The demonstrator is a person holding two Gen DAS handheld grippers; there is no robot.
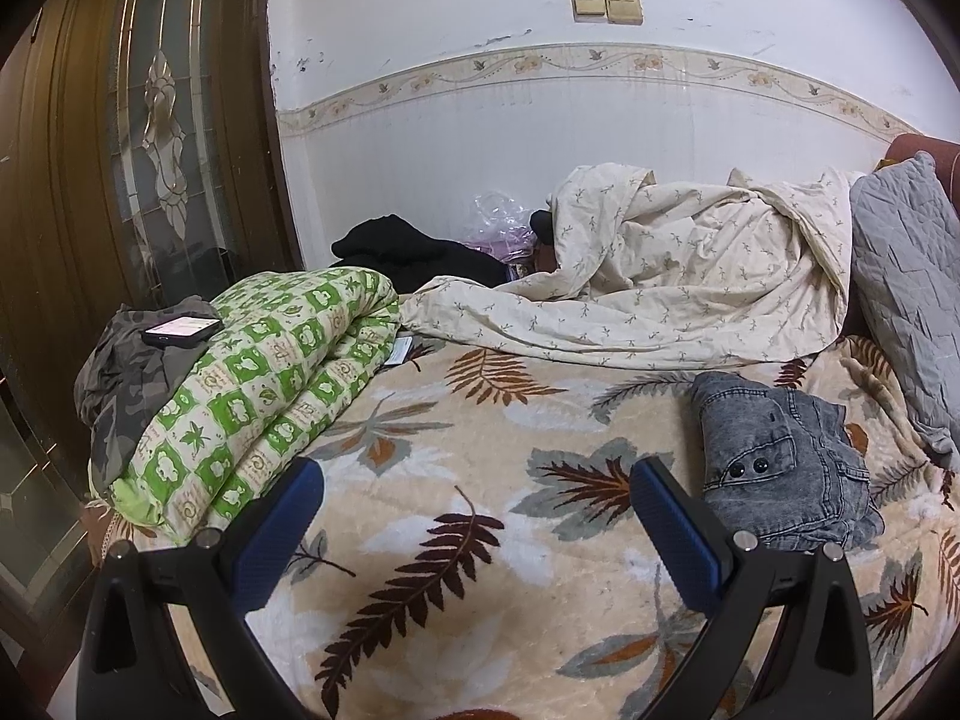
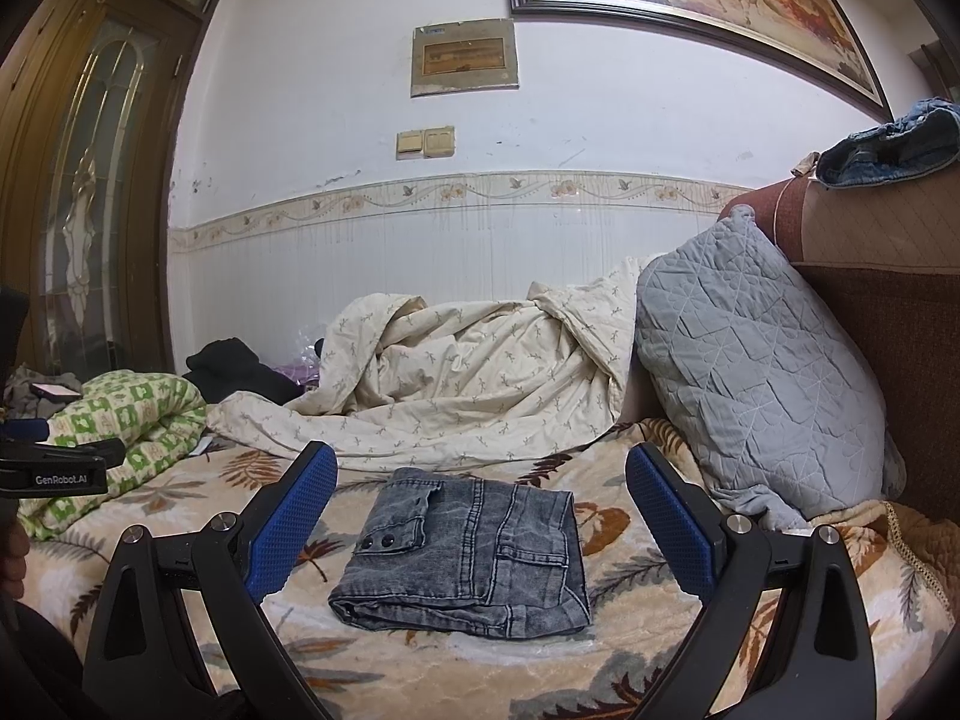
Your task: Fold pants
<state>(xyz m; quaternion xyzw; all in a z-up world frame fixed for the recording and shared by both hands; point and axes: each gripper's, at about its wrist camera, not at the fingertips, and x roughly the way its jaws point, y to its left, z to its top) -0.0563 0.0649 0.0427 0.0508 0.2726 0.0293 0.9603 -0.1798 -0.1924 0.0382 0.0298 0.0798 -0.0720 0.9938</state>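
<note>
Pants (image 2: 462, 558) sit folded in a compact bundle on the bed blanket (image 2: 420, 672), just in front of the grey pillow (image 2: 756, 372). Both claws — left claw (image 1: 477, 519), right claw (image 2: 480, 504) — hang spread apart, gripping nothing. Poke that thick denim and the fold could spring open on the fluffy blanket.

A bed covered by a cream blanket (image 2: 180, 546) with a brown and grey leaf print. Near the middle lie grey jeans (image 2: 468, 558), folded into a compact rectangle (two dark snaps face up). At the far side sprawls a rumpled cream duvet (image 2: 468, 384). A rolled green checked quilt (image 1: 258, 396) lies left. A grey quilted pillow (image 2: 756, 372) leans upright at right.
</note>
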